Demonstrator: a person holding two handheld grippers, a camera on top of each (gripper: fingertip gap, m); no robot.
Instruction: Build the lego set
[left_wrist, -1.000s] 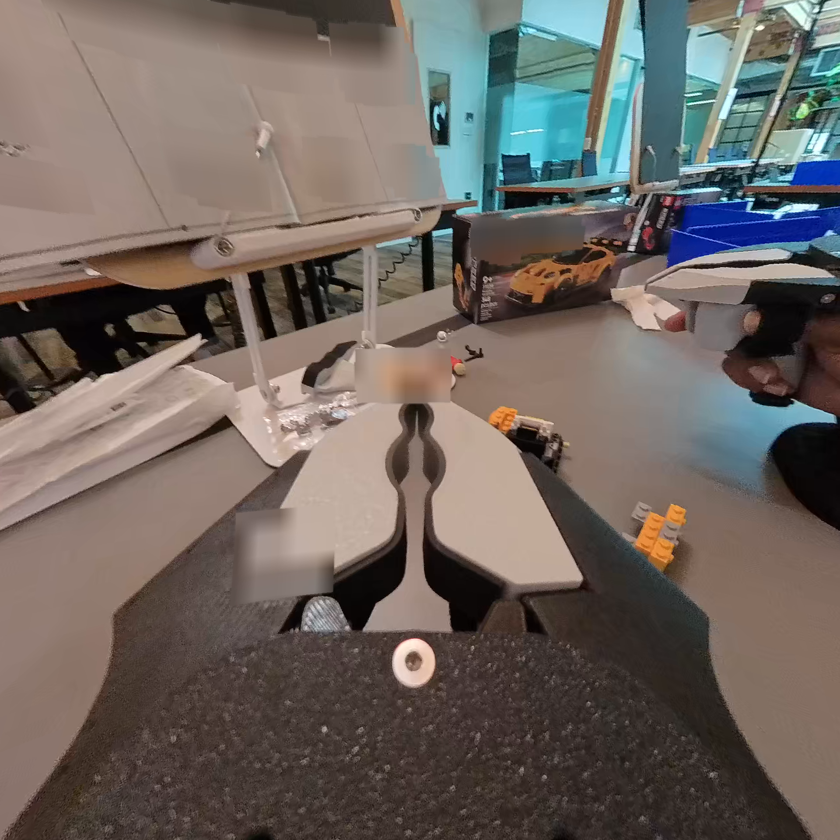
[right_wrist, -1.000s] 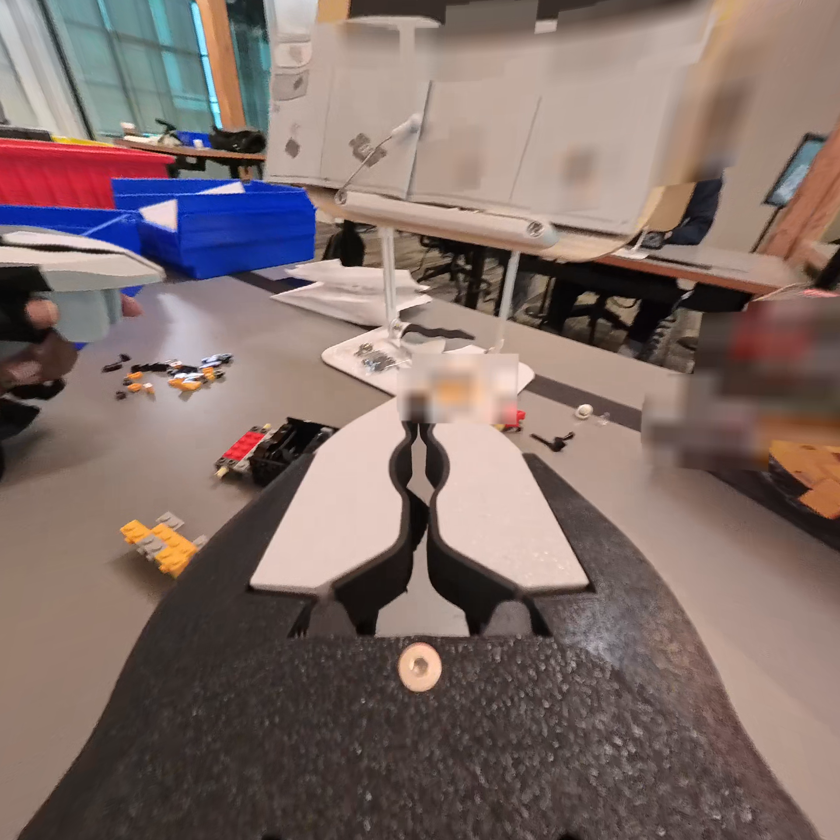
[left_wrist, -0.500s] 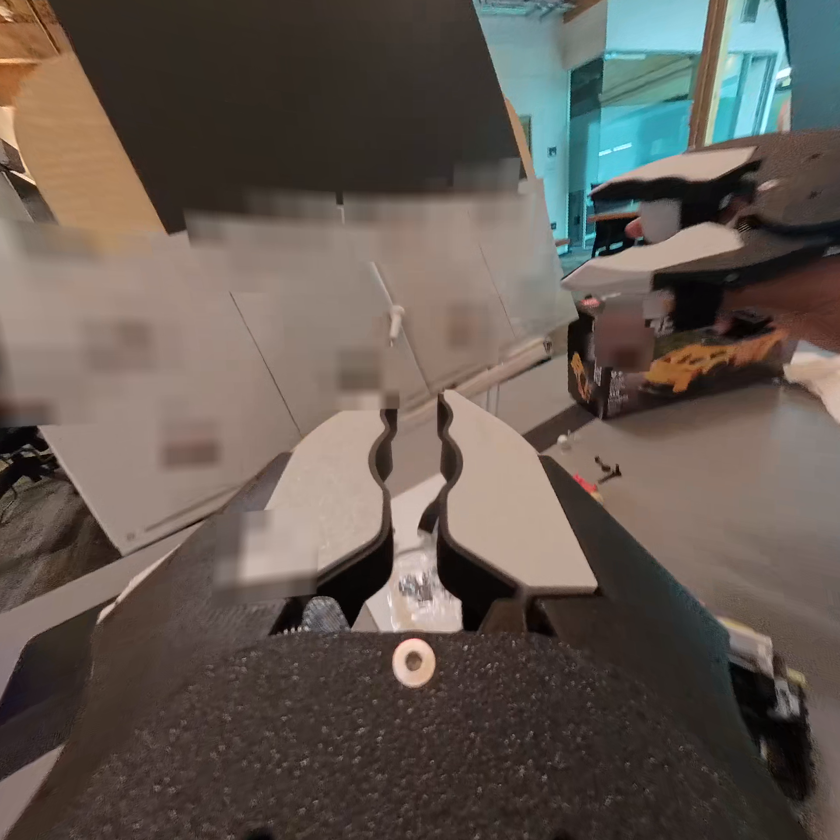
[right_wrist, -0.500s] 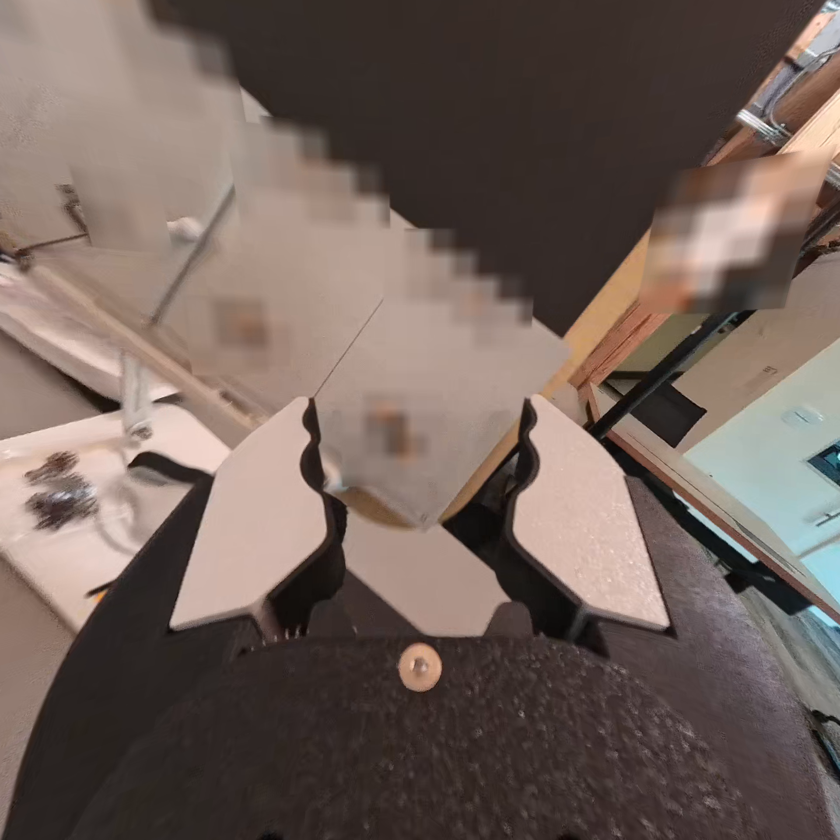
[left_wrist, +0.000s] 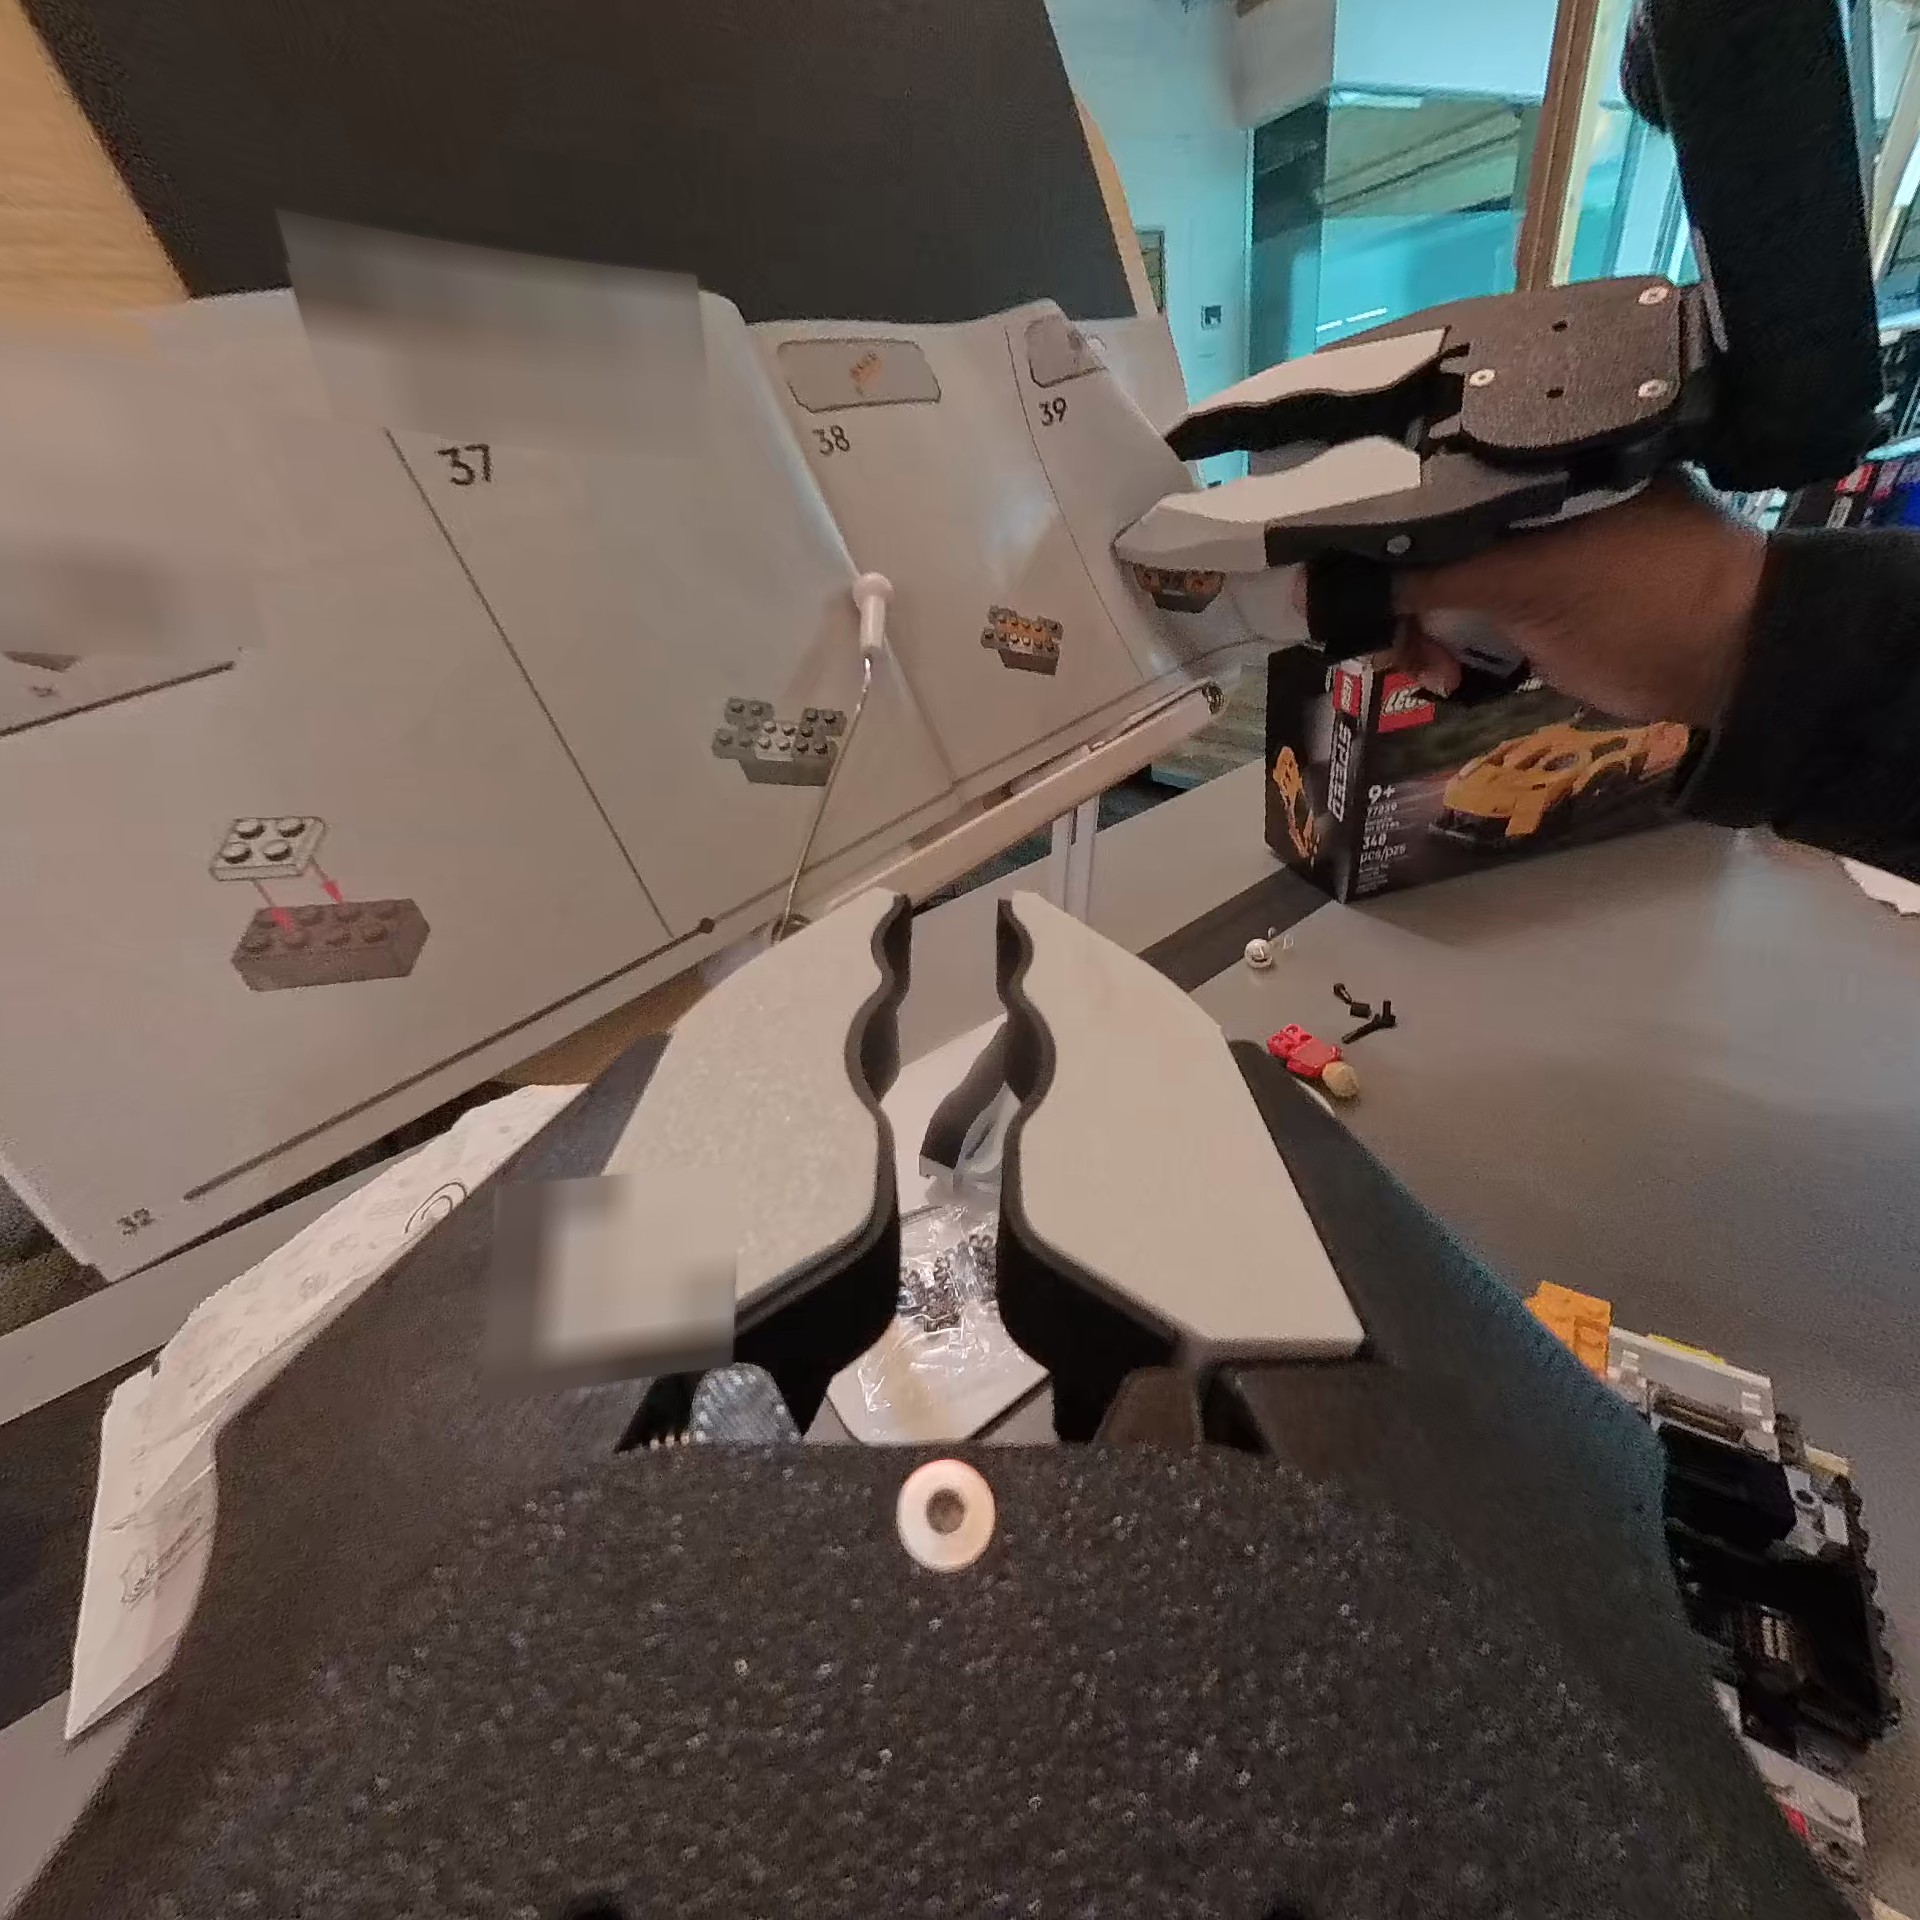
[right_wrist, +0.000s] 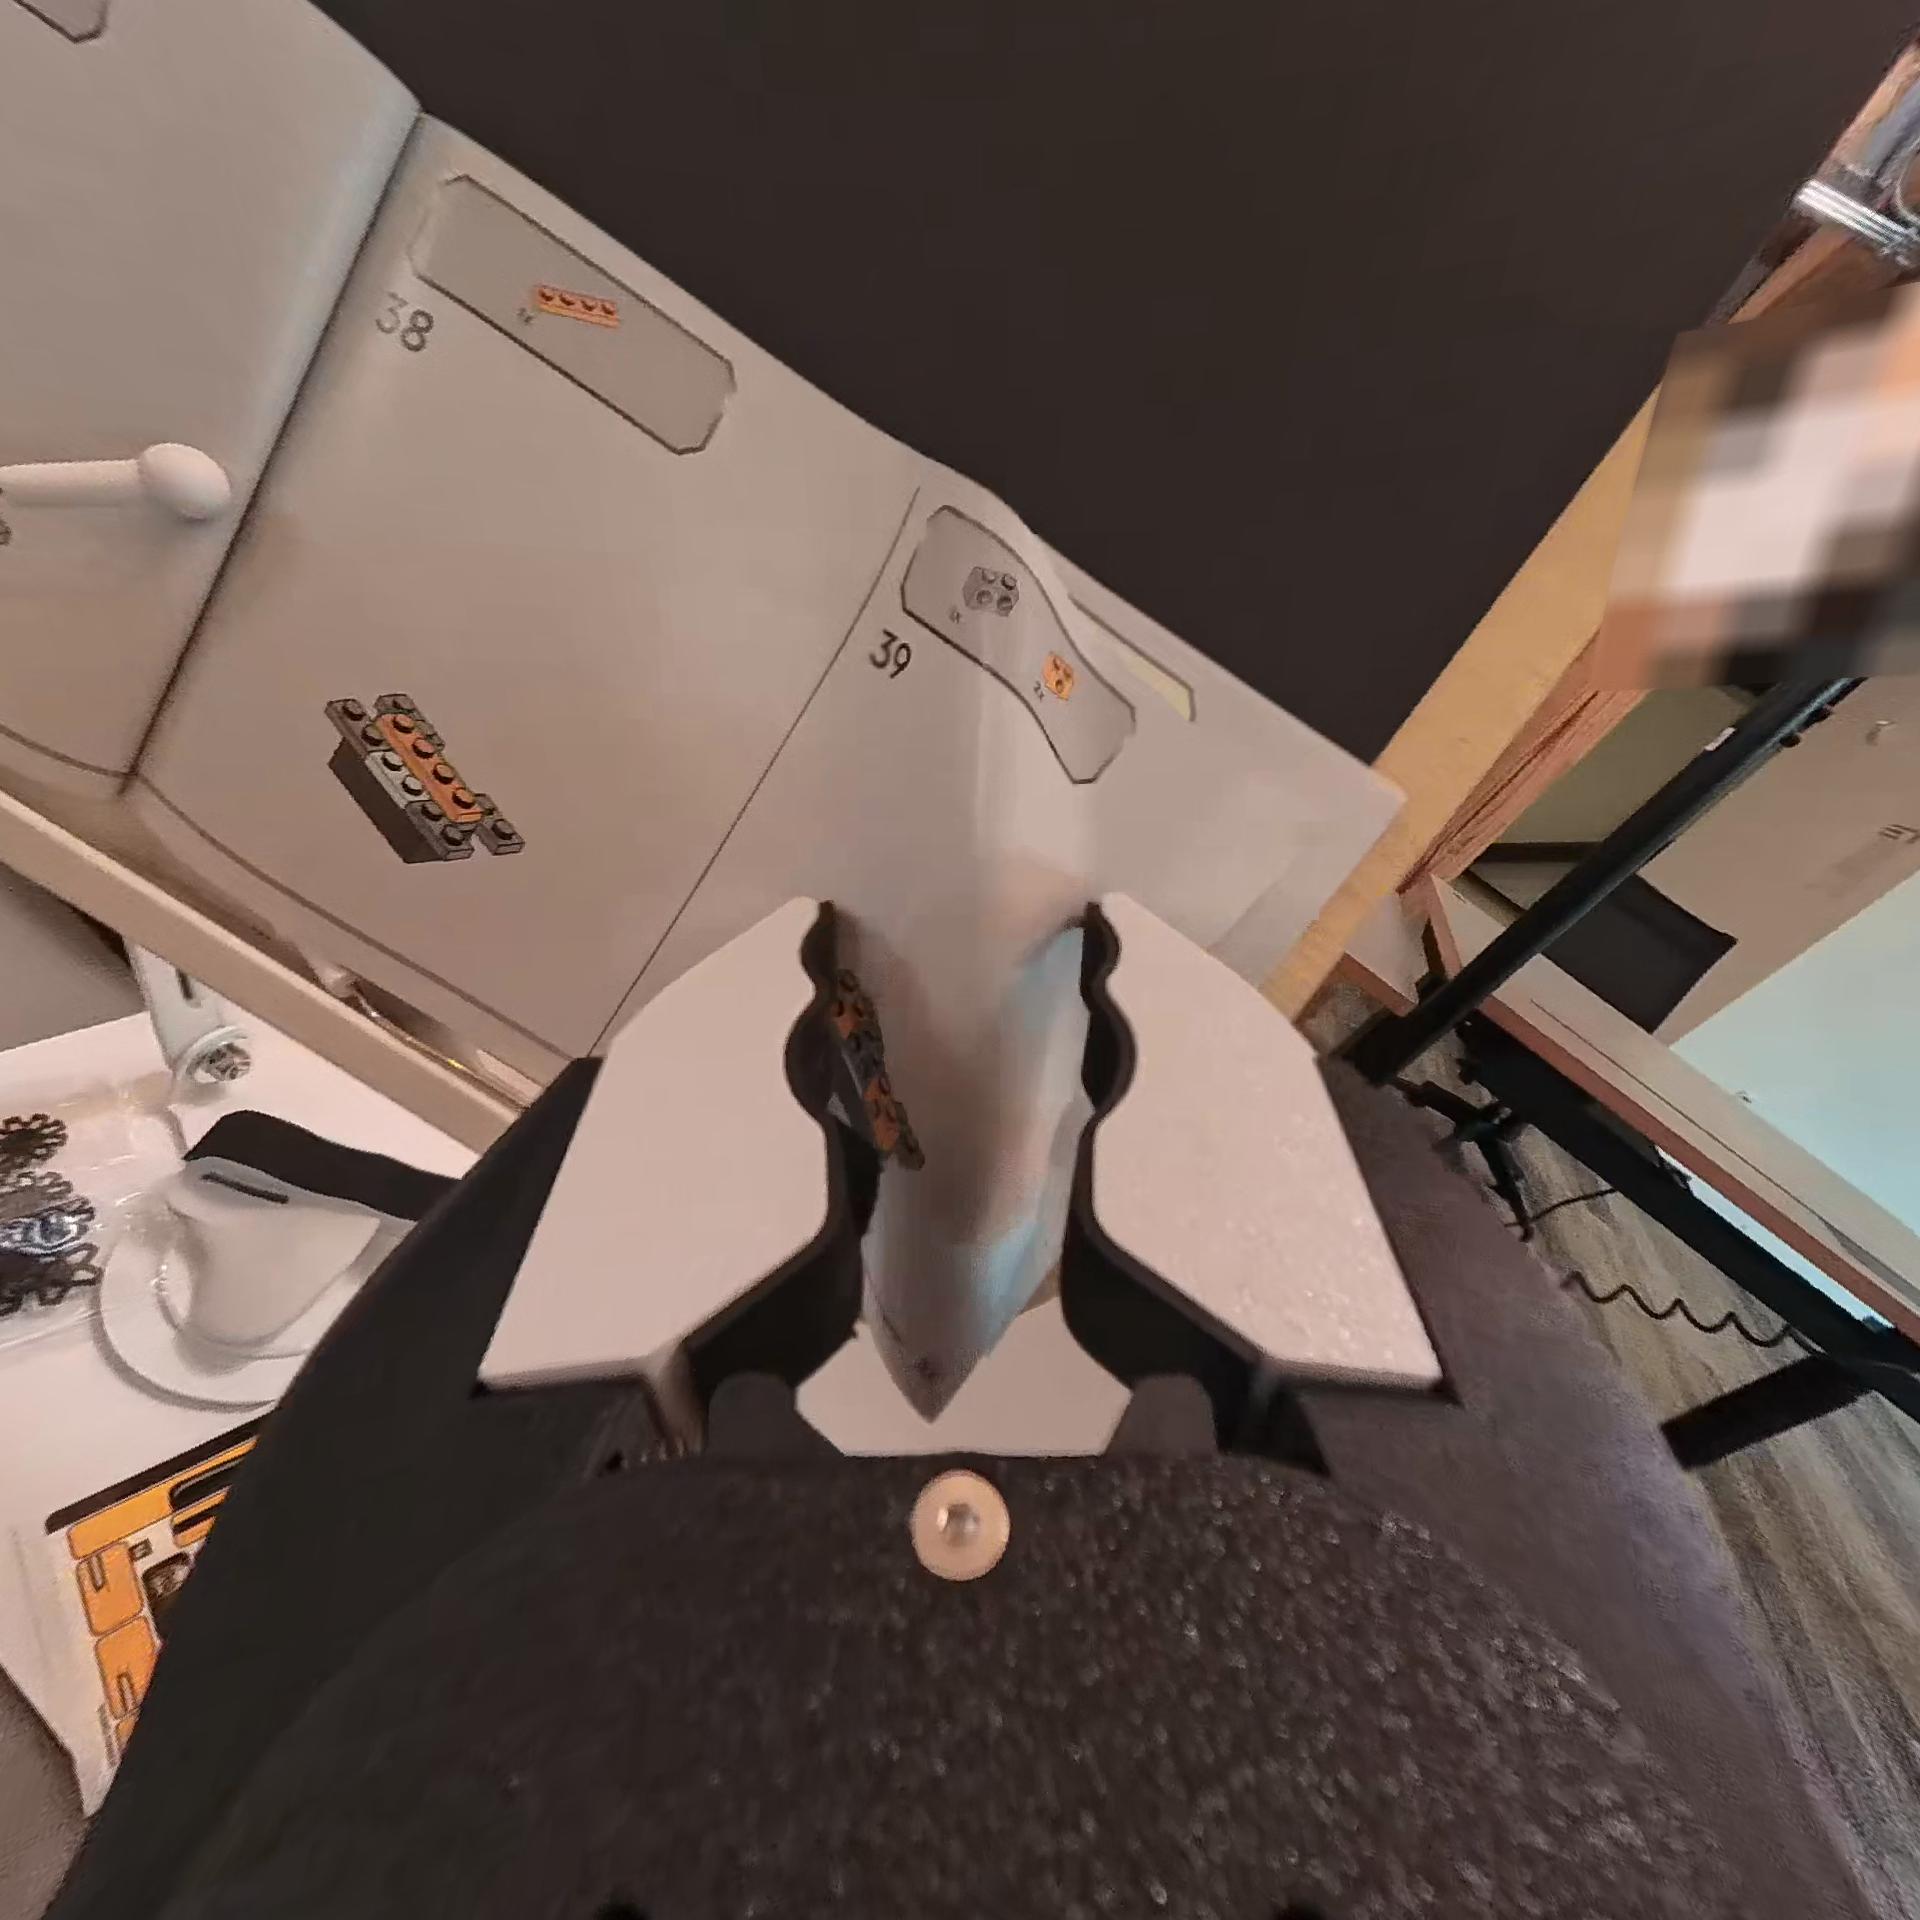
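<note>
Left gripper held above table, jaws parted, nothing between. Partly built model seen at its right, near table edge. Loose bricks scattered beyond, bare table around. Right gripper raised, jaws open around page corner of booklet.

A: What do you see near the camera?

B: The left tongs hang above the grey bench, parted a little, with nothing between them. Under them lies a clear bag of small dark parts on a white stand base.

A: And further away?

B: An open booklet leans on the stand. The right tongs, held by a hand, are open around the booklet's right page corner. Behind is a black box. Small loose pieces lie on the bench, and a partly built model is at the right edge.
</note>
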